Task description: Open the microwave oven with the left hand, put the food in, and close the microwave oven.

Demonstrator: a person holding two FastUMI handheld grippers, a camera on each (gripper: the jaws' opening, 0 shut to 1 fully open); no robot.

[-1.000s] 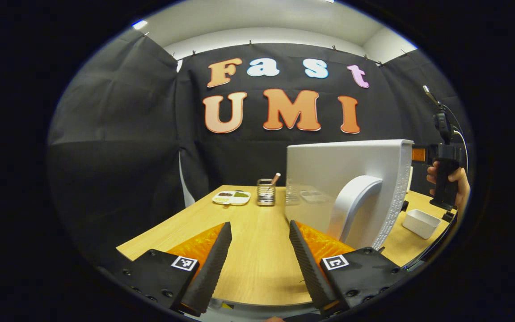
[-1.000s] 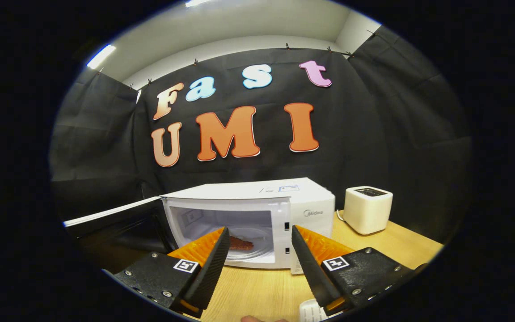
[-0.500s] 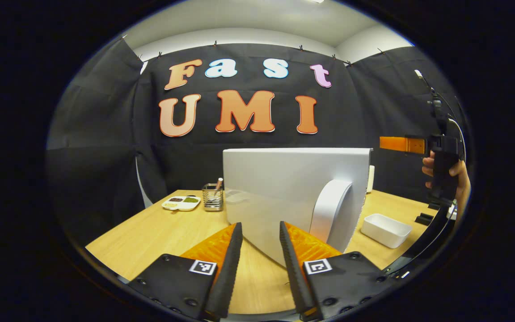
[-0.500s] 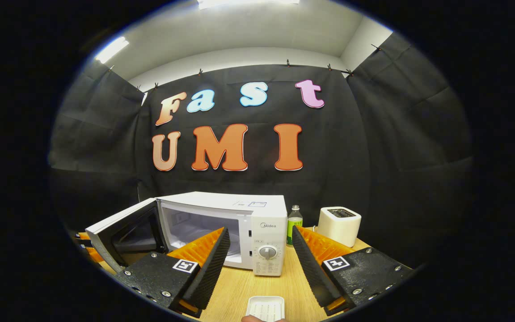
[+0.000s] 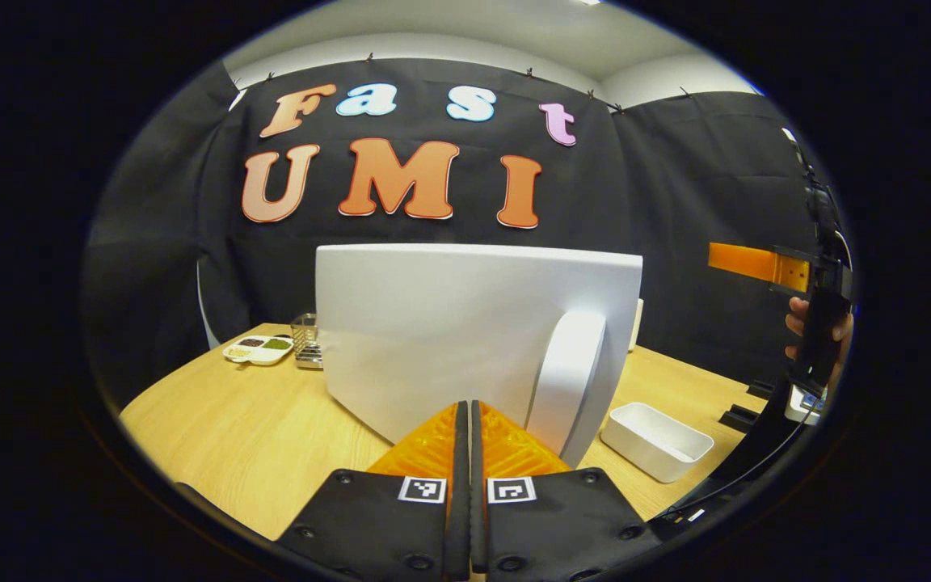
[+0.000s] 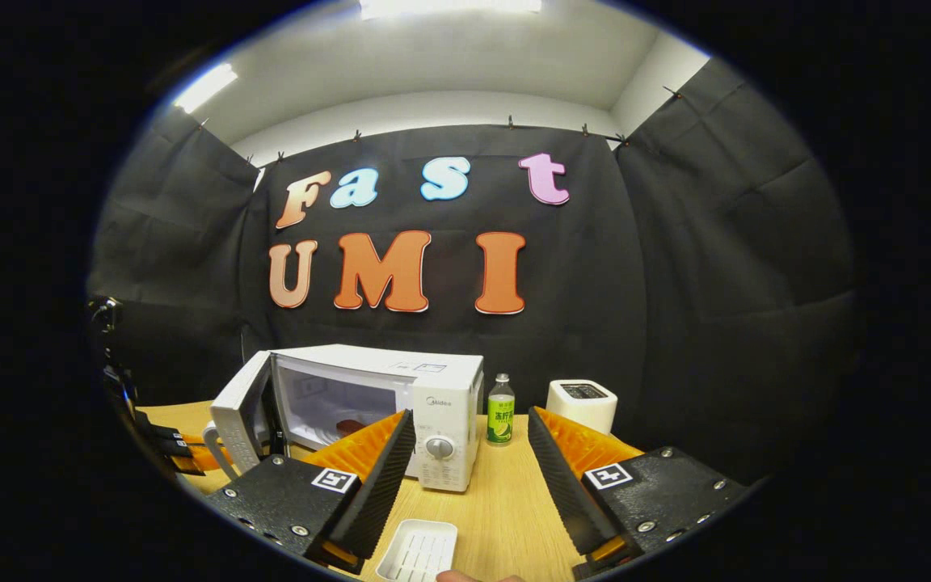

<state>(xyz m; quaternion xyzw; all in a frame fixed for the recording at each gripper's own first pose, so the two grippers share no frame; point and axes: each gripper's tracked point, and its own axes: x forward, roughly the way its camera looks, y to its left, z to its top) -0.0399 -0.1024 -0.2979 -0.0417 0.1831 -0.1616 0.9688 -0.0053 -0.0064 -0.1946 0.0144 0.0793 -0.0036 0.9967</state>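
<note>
The left gripper [image 5: 465, 436], fingers pressed together with nothing between, sits just before the outer face of the microwave door [image 5: 465, 323], beside its handle [image 5: 566, 380]. The right gripper [image 6: 465, 461], fingers wide apart, hangs well back from the microwave [image 6: 401, 396]; the food [image 6: 348, 425] lies inside, the door half open over bare table [image 6: 506, 509]

Toaster [image 6: 582, 403], green bottle [image 6: 500, 410], white tray [image 5: 656, 441], wire holder [image 5: 305, 352] on table [image 5: 239, 428]

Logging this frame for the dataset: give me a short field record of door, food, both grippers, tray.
microwave door: partly open, outer face toward left gripper
door handle: ungrasped
food: inside microwave
left gripper: shut, empty, in front of door
right gripper: open, empty, back from microwave
white tray: empty, on table
step left: close door
</note>
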